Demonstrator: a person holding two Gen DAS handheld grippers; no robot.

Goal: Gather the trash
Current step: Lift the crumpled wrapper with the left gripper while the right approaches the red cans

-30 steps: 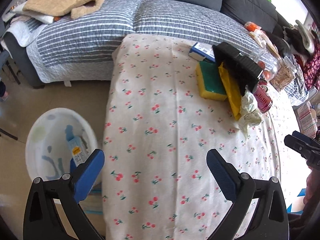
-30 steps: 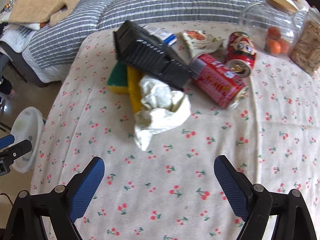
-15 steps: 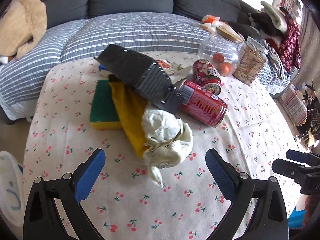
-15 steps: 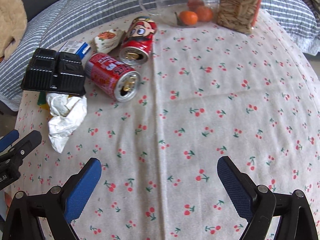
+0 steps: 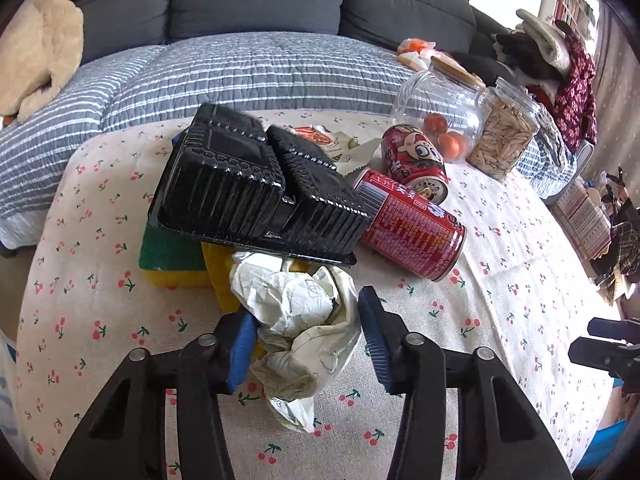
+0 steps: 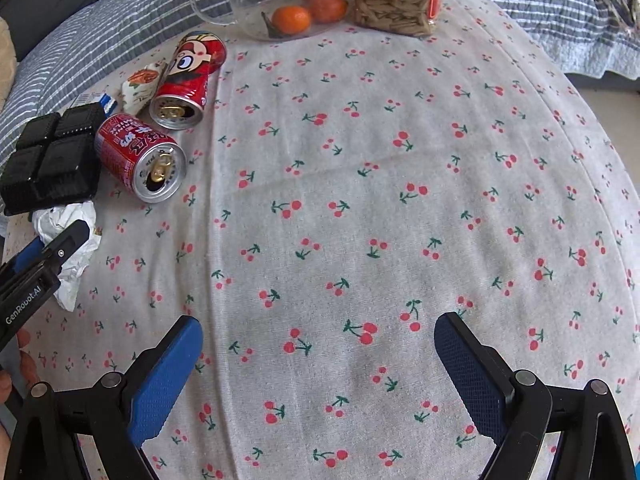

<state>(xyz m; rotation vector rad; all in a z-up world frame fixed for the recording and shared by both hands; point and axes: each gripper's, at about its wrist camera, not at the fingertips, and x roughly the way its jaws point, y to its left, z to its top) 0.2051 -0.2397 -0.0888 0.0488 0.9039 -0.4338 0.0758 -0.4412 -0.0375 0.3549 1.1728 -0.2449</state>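
Beside the black tray (image 5: 256,196), left gripper (image 5: 306,340) jaws have just closed around crumpled paper (image 5: 300,320)

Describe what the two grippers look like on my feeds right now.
Both match: the left gripper and right gripper have black plastic arms with silver rivets and blue textured pads. In the right wrist view, the left one's side carries white "GenRobot.AI" lettering. No cables or sleeves show.

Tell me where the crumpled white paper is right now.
In the left wrist view, the crumpled white paper lies low centre on the cherry tablecloth, just below the black plastic tray, with the left tool closing around it.
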